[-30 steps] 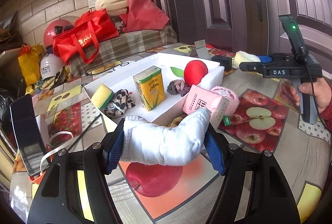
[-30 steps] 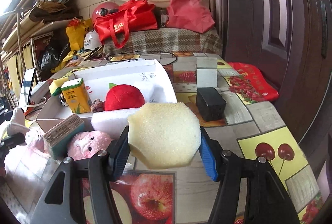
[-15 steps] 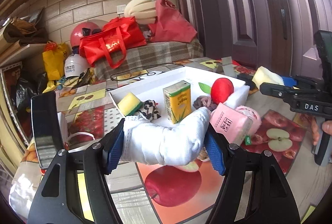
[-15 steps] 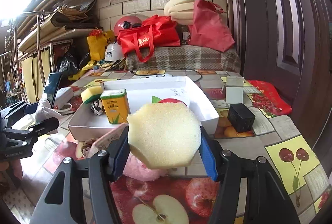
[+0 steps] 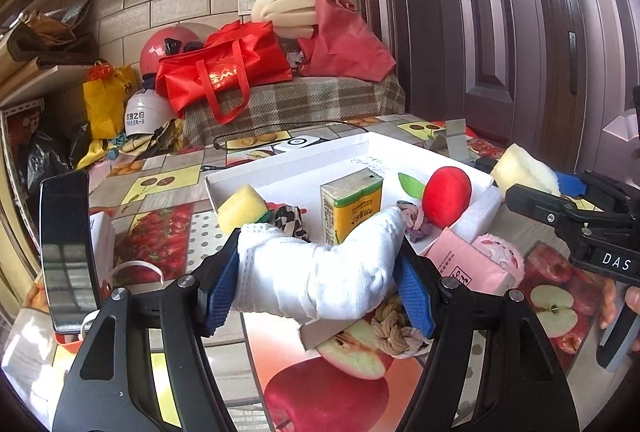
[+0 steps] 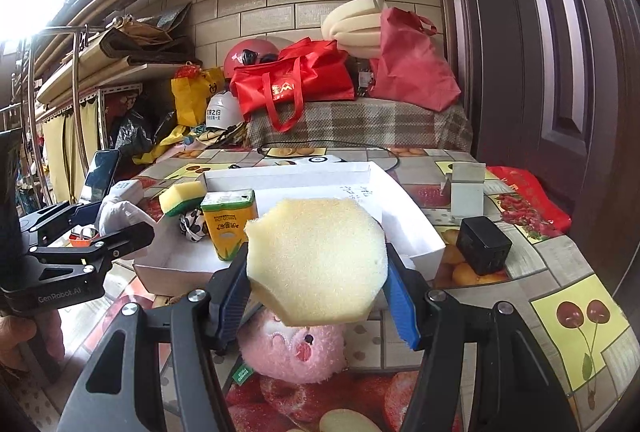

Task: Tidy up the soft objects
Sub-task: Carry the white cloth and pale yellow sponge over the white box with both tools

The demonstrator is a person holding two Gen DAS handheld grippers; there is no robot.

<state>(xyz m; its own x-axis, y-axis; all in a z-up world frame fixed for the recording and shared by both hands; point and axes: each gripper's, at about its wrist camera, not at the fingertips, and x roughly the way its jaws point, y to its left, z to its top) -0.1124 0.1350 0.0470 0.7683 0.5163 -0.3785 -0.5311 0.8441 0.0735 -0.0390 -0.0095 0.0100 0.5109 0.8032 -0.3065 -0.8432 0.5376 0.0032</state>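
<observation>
One bench (image 5: 168, 188) with a fruit-print cloth, and one white tray (image 5: 304, 168) sitting on it. Inside the tray I count five things: one juice carton (image 5: 350, 206), one red plush apple (image 5: 446, 196), one yellow-green sponge (image 5: 242, 208), one spotted scrunchie (image 5: 290, 218) and one grey-pink scrunchie (image 5: 414, 220). Just outside the near edge there's one pink plush toy (image 6: 294, 348), one pink tissue pack (image 5: 460, 266) and one tan knotted rope (image 5: 394, 328). One black box (image 6: 482, 250) sits off to the tray's right, apart from it. Both grippers are loaded: the left gripper (image 5: 316, 276) has its fingers clamped on one white sock (image 5: 320, 272), held up in front of the tray, and the right gripper (image 6: 316, 296) is squeezing one pale yellow foam pad (image 6: 316, 260) above the plush toy. Compared with a second ago, both grips look the same, but both views have swung up and toward the tray, and the tissue pack now sits lower right of the sock.
</observation>
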